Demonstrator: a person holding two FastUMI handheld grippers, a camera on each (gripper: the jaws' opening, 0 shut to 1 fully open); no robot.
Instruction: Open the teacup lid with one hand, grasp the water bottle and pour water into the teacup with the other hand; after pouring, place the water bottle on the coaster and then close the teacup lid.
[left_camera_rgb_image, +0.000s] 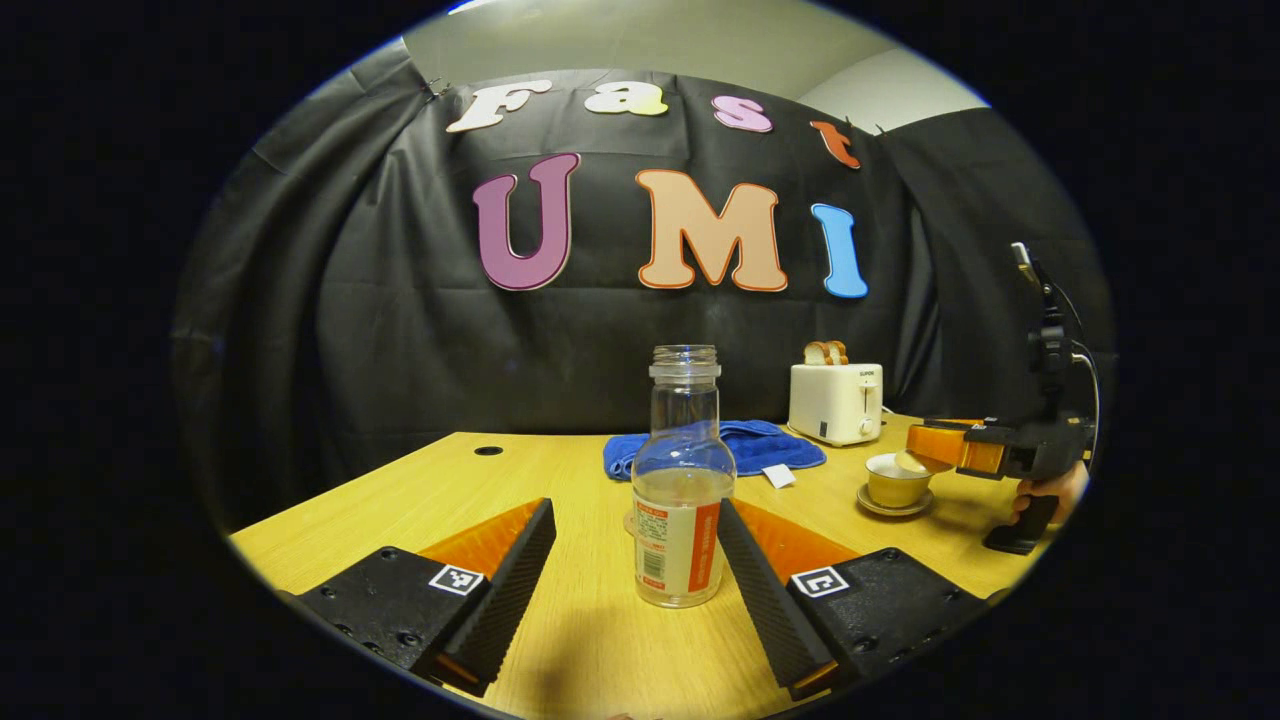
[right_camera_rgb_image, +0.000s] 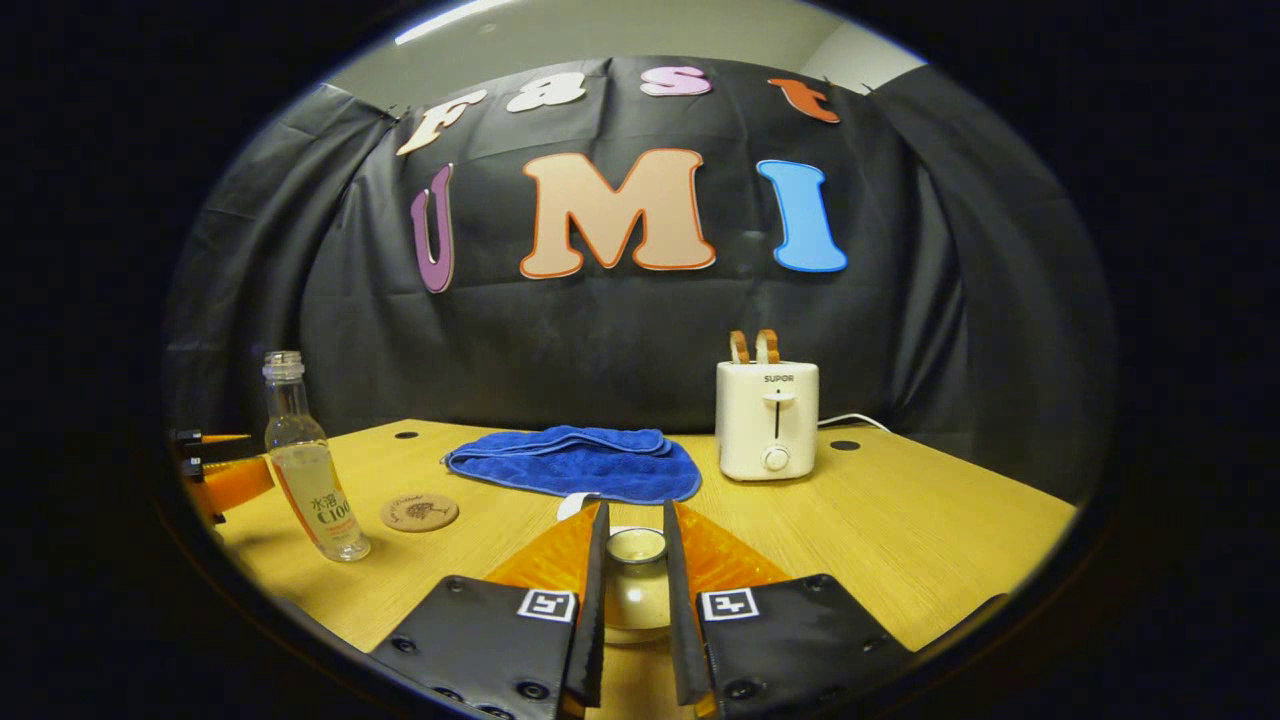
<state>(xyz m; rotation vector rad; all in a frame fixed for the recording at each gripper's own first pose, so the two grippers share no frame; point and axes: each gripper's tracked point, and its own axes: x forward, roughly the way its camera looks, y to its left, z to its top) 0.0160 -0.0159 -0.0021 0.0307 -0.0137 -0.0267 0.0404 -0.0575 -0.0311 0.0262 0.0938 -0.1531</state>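
Observation:
A clear, uncapped water bottle (left_camera_rgb_image: 680, 500) with some water and an orange-and-white label stands upright on the wooden table (left_camera_rgb_image: 560, 640). My left gripper (left_camera_rgb_image: 637, 512) is open around it; the bottle sits nearer its right finger, with a gap on the left. In the right gripper view the bottle (right_camera_rgb_image: 310, 470) stands at the far left, beside a round cork coaster (right_camera_rgb_image: 420, 512). My right gripper (right_camera_rgb_image: 637, 560) is shut on the teacup lid (right_camera_rgb_image: 637, 546). In the left gripper view that gripper (left_camera_rgb_image: 925, 450) holds the lid (left_camera_rgb_image: 910, 461) tilted just above the teacup (left_camera_rgb_image: 895, 485) on its saucer.
A folded blue towel (right_camera_rgb_image: 575, 462) lies mid-table behind the cup. A white toaster (right_camera_rgb_image: 767, 420) with bread slices stands at the back right, its cord trailing off. A small white tag (left_camera_rgb_image: 779, 476) lies by the towel. The black cloth wall closes the far side.

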